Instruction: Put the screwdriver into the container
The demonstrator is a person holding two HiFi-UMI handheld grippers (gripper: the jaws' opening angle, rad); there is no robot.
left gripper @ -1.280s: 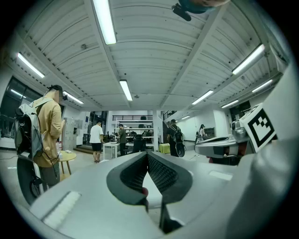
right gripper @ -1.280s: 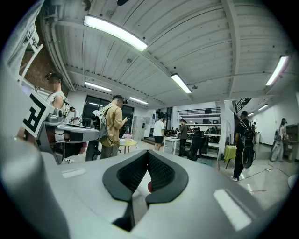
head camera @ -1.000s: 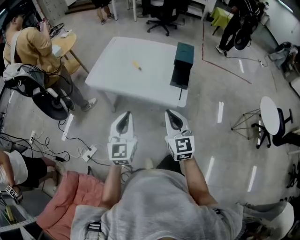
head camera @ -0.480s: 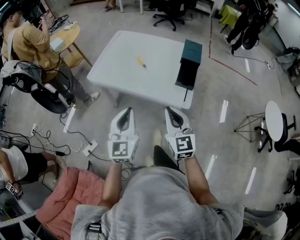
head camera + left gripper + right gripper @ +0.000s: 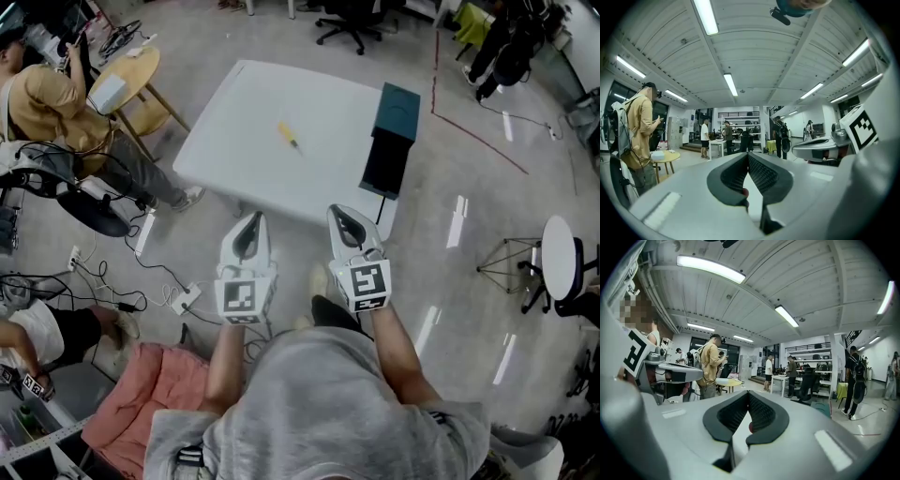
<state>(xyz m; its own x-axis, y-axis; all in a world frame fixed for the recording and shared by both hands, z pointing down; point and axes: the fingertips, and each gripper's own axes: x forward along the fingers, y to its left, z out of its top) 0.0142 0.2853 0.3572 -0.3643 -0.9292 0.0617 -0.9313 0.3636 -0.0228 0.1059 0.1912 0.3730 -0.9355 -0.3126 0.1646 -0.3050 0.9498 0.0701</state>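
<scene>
A small yellow screwdriver [image 5: 289, 137] lies alone on the white table [image 5: 253, 159], near its middle. The container [image 5: 391, 137], a dark teal box with a black open part, stands at the table's right edge. My left gripper [image 5: 250, 221] and right gripper [image 5: 339, 216] are side by side over the floor, just short of the table's near edge and well short of the screwdriver. Both point level towards the table. The left gripper [image 5: 748, 154] is shut, and so is the right gripper [image 5: 749, 393]; neither holds anything.
A person in a yellow top [image 5: 42, 98] sits by a round wooden table [image 5: 122, 80] at the left. Cables and a power strip [image 5: 180, 299] lie on the floor near my left gripper. An office chair [image 5: 361, 11] stands beyond the table, a round white stool [image 5: 562, 255] at the right.
Both grippers have moved forward together towards the table, which now sits closer in the head view. Their jaws stayed shut.
</scene>
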